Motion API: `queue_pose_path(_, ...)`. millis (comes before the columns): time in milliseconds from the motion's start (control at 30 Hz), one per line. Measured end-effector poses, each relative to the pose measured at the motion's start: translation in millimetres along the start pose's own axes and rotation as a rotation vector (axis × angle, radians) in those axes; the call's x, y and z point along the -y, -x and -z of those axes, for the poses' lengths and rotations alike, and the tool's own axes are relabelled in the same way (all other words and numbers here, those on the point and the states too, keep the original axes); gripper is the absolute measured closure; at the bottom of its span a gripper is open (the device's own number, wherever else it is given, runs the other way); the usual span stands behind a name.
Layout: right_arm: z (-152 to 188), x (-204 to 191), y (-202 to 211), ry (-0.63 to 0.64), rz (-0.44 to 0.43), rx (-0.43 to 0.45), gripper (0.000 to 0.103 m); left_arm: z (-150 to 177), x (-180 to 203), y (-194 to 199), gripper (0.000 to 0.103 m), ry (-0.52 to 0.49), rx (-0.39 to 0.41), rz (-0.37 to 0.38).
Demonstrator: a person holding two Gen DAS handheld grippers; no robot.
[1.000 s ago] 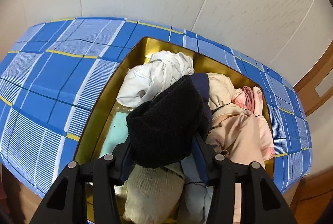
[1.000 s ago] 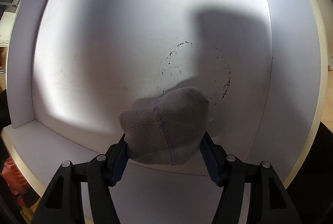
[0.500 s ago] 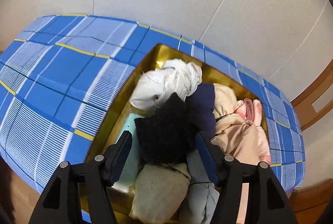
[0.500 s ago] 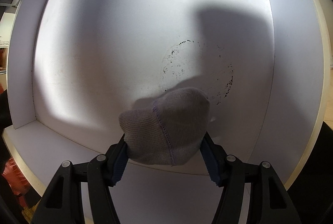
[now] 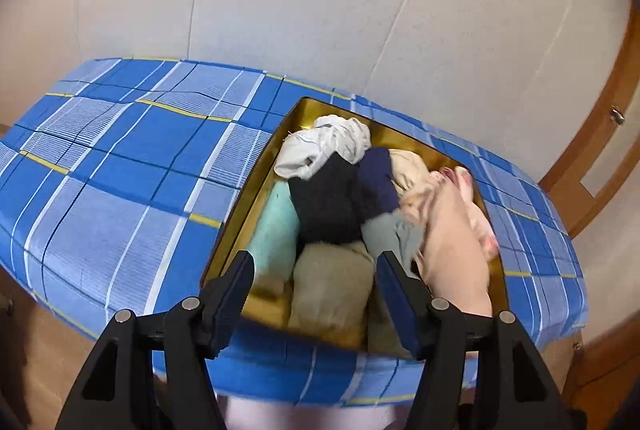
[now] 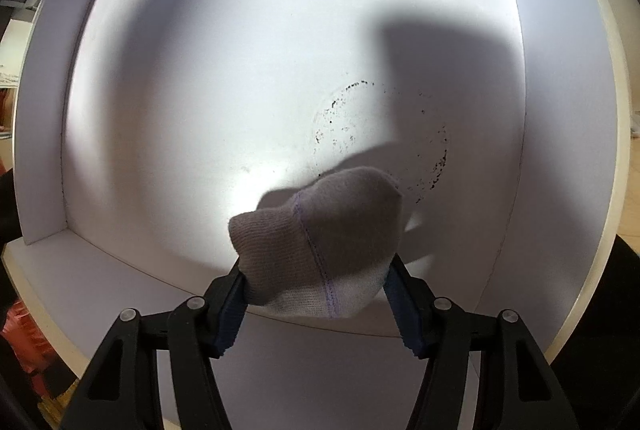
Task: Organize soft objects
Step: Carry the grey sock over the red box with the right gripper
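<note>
White shelf walls [image 6: 168,110] surround the right gripper [image 6: 316,294], closing on a grey sock [image 6: 320,242] to stow it; the left gripper [image 5: 316,294], spread and empty, hovers above the gold box [image 5: 244,214] of rolled garments on plaid cloth [image 5: 120,182].

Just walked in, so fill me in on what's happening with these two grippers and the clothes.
A person is sorting soft items with a gripper in each hand. The left gripper is open and empty, above the near end of a gold box full of bundled clothes on a blue plaid cloth; a black bundle lies on top of the pile. The right gripper is closing on a grey sock it holds over a white bin.
</note>
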State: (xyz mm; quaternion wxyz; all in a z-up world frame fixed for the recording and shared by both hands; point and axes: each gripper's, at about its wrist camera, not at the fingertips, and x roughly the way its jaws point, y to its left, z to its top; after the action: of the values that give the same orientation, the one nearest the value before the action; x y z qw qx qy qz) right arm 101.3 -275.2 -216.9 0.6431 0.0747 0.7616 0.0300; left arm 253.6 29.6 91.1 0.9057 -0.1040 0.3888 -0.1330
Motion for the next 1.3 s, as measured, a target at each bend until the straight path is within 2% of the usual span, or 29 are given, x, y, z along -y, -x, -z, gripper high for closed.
queue_pose_path(133, 5, 0, 8, -0.017, -0.021, 0.025, 0.040, 26, -1, 20, 0.039, -0.051, 0.035, 0.021)
queue_pose_path(233, 9, 2, 19, -0.035, -0.064, 0.040, 0.040, 50, -5, 28, 0.039, -0.068, 0.033, 0.041)
queue_pose_path(367, 14, 3, 33, -0.050, -0.105, 0.062, 0.040, 85, -7, 22, 0.039, -0.075, -0.028, 0.055)
queue_pose_path(667, 35, 13, 93, -0.103, -0.206, 0.183, 0.040, 152, -16, -30, 0.039, -0.011, -0.231, 0.097)
queue_pose_path(833, 54, 14, 135, -0.099, -0.244, 0.259, 0.040, 162, -18, -34, 0.039, 0.004, -0.244, 0.109)
queue_pose_path(900, 49, 17, 158, -0.093, -0.261, 0.281, 0.040, 164, -21, -33, 0.039, 0.023, -0.241, 0.125)
queue_pose_path(1033, 61, 20, 201, -0.071, -0.288, 0.351, 0.040, 170, -27, -30, 0.039, 0.042, -0.237, 0.121)
queue_pose_path(1300, 46, 8, 306, -0.007, -0.289, 0.527, 0.040, 170, -28, -32, 0.039, 0.062, -0.242, 0.124)
